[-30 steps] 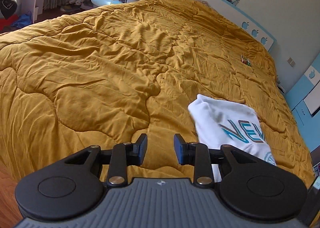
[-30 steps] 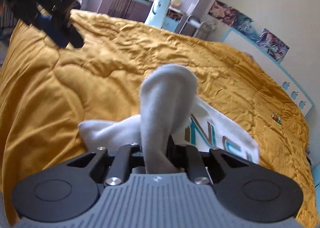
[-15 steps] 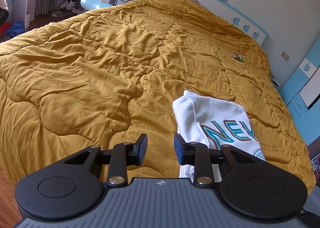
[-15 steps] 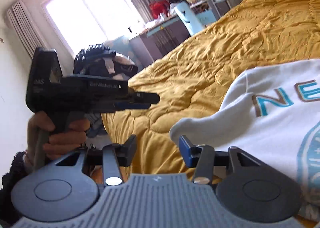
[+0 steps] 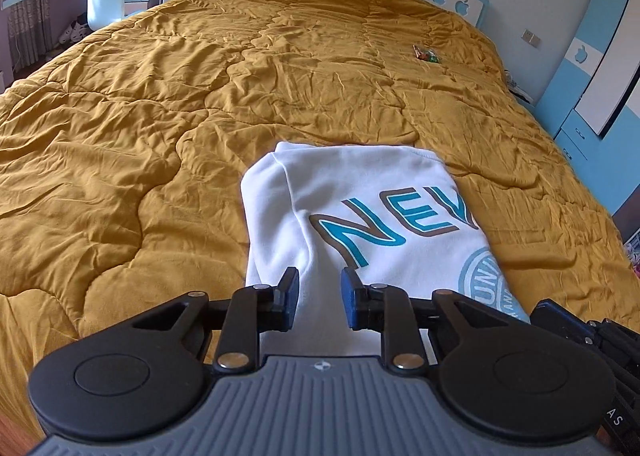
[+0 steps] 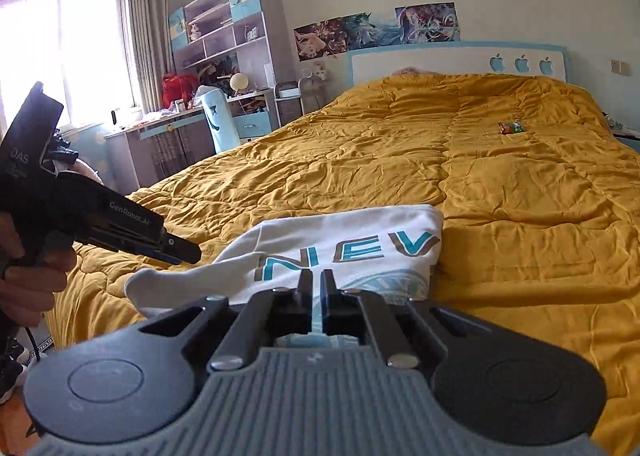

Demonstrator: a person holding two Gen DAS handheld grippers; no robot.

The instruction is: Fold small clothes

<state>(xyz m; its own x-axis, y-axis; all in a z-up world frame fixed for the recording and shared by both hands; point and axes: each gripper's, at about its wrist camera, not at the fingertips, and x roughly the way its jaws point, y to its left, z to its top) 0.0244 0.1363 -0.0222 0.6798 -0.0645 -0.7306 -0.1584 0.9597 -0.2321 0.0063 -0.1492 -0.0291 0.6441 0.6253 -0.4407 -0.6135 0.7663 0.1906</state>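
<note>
Lying near the foot of the bed, the white sweatshirt (image 5: 360, 215) rests flat on the mustard quilt (image 5: 200, 95), partly folded, its blue and brown lettering facing up. One sleeve (image 6: 180, 280) sticks out toward 9 o'clock in the right wrist view, off the main panel and not yet tucked in.

The left tongs (image 5: 318, 298) hang over the near edge of the garment at 6 o'clock, their jaws partly apart after just narrowing, with white cloth showing between them but no pad pressing on it; nothing is gripped. The right tongs (image 6: 316, 304) have just snapped together, jaws closed and empty, poised over the round printed emblem. A hand (image 6: 28, 276) at 9 o'clock in that view carries the other tool.

By its look the sweatshirt is thick, soft knit: light to lift, floppy, with no stiffness to hold a crease unaided. It should drag a little on the quilt rather than slide, and the quilt may ripple beneath it. I would judge the best hold to be a pinch at the cuff end of the loose sleeve, or at a corner of the hem, taking both layers so the fold does not peel open.

No containers appear on the bed. A small coloured wrapper (image 5: 426, 54) lies far off toward 1 o'clock, well apart from the work.
</note>
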